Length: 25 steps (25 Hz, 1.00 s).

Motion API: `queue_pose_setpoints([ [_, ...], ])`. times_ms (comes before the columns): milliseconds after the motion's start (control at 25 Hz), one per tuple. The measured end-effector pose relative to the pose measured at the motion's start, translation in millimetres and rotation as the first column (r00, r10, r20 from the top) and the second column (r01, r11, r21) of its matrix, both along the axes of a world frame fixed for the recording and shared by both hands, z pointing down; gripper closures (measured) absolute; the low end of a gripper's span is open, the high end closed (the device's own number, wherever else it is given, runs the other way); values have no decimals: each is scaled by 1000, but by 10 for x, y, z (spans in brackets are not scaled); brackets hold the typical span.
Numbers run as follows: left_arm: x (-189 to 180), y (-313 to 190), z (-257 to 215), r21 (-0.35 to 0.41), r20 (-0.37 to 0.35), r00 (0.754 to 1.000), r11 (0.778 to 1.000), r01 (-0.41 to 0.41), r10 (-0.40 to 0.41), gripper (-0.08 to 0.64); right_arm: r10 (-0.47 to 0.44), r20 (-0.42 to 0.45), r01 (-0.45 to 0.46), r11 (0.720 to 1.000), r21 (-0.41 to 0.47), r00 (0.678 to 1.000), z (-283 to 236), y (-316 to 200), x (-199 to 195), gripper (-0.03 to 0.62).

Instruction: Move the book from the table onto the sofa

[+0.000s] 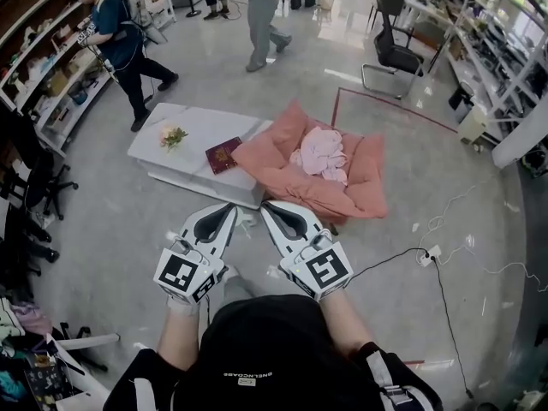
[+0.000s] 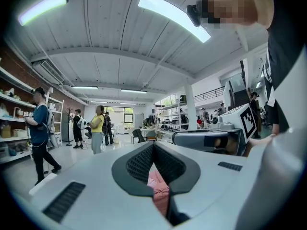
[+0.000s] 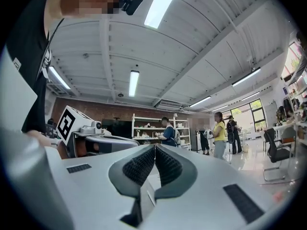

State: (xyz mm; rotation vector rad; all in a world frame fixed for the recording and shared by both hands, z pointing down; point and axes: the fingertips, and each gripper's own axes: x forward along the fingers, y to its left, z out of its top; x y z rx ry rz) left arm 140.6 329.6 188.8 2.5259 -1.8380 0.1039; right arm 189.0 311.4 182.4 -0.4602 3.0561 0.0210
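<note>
A dark red book (image 1: 223, 154) lies on the right part of a low white table (image 1: 201, 127), close to the salmon sofa cushion (image 1: 355, 191) that touches the table's right end. A pink cloth (image 1: 321, 154) lies bunched on the sofa. My left gripper (image 1: 229, 206) and right gripper (image 1: 265, 205) are side by side in front of the table, short of the book, both shut and empty. In the left gripper view the jaws (image 2: 153, 145) meet at the tip, with pink fabric (image 2: 159, 188) seen through the gap below. The right gripper's jaws (image 3: 154, 148) are likewise together.
A small flower bunch (image 1: 173, 135) sits on the table's left part. A person in blue (image 1: 120, 41) stands at the left shelves and another in yellow (image 1: 264, 11) walks beyond the table. A black chair (image 1: 394, 54) is at back right; cables and a power strip (image 1: 428, 255) lie on the floor at right.
</note>
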Motion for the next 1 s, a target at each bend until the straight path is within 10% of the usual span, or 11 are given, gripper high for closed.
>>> queue_pose_setpoints([
  [1000,-1804,-795,273,-16,-102,995,1000,-18,16,546,51,-97,-55,998,-43,994,305,-769,-1695,566],
])
